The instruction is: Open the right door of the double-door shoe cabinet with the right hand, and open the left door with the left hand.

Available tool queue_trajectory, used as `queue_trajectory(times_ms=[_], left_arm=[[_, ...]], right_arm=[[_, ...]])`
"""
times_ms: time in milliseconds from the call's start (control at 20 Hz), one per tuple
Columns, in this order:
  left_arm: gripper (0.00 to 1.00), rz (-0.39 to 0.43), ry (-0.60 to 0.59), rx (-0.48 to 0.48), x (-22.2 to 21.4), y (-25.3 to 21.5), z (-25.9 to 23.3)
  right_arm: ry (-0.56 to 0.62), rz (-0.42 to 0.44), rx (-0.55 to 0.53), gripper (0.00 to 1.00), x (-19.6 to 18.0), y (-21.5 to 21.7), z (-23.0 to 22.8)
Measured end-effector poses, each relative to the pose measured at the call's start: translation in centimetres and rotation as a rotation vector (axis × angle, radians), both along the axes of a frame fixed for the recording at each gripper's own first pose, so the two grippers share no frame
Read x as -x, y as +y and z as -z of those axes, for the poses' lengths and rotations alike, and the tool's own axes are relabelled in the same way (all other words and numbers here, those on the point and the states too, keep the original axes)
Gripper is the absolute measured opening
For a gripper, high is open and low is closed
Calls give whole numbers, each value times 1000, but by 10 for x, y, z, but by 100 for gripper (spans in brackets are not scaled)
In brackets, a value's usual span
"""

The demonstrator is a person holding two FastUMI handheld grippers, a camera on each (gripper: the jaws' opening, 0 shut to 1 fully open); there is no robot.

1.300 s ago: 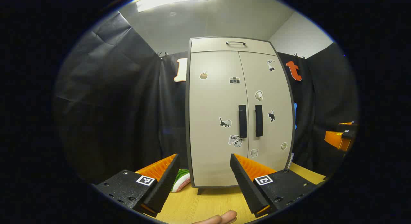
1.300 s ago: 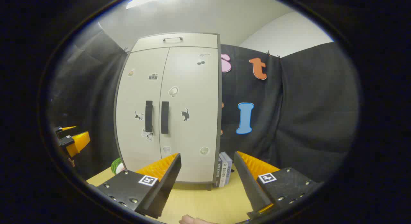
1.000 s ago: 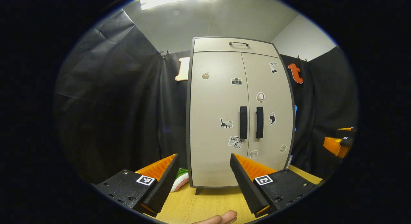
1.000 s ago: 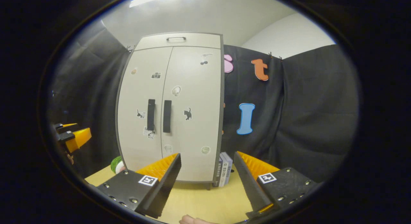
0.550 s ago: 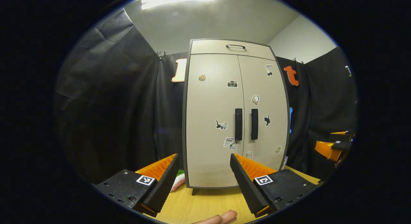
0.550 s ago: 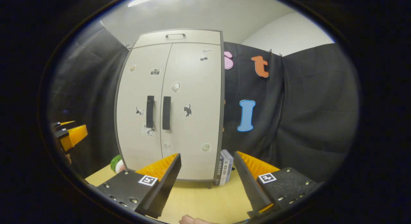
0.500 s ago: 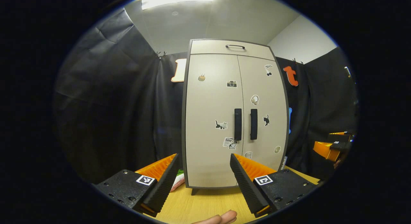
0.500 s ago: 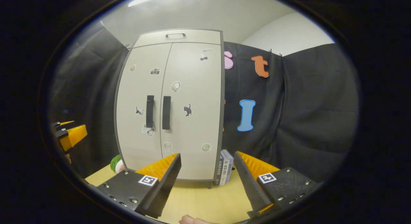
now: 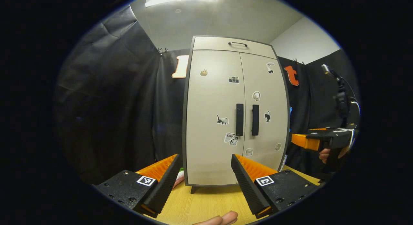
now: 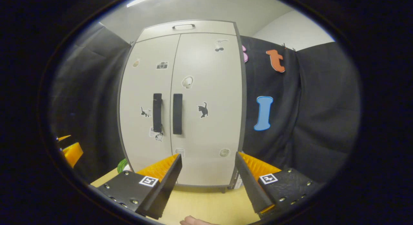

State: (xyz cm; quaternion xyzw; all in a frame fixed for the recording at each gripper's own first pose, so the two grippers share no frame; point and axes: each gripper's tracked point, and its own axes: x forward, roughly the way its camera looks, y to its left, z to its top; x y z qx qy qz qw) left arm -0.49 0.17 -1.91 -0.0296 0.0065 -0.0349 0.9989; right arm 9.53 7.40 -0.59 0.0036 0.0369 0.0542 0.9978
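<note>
My left gripper view catches my right claw (image 9: pixel 298 141) at far right, hand (image 9: pixel 326 154) on it. Both claws gape empty; left claw (image 9: pixel 205 173) too. The shoe cabinet (image 10: pixel 184 102) stands ahead, doors closed, handles (image 10: pixel 177 114) apart from me.

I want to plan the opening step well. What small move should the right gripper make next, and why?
Probably bring the right gripper forward and up toward the right door's handle. Both cabinet doors look closed, the gripper is open and empty, and it sits below the handle, apart from the cabinet.
</note>
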Motion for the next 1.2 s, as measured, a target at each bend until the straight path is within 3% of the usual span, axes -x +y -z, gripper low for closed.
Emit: queue_trajectory(times_ms=[100, 150, 400, 550, 600, 650, 700, 800, 1000, 1100, 1200], left_arm=[[97, 11, 16, -1, -2, 0, 8], [97, 16, 19, -3, -4, 1, 11], [97, 25, 30, 6, -4, 13, 27], [97, 19, 41, 19, -6, 26, 36], [97, 14, 44, 21, -6, 31, 38], [97, 10, 45, 20, -9, 35, 40], [97, 7, 46, 17, -9, 38, 41], [97, 4, 44, 16, -8, 45, 43], [97, 3, 46, 18, -4, 51, 48], [97, 2, 46, 17, -3, 51, 49], [97, -2, 46, 18, -2, 50, 48]], right_arm=[[-9, -25, -9, 94, -25, 20, -9], [-20, -45, -14, 98, -38, 32, -15], [-88, -75, -7, 100, -109, 73, -46], [-69, -62, -22, 98, -141, 84, -46], [-57, -50, -20, 94, -149, 84, -43], [-46, -41, -26, 98, -155, 85, -40], [-43, -46, -33, 94, -160, 90, -39], [-52, -25, -20, 98, -169, 91, -39], [-53, -17, -14, 72, -177, 102, -33], [-46, 9, -18, 73, -184, 107, -29], [-31, 8, -36, 47, -176, 105, -31]])
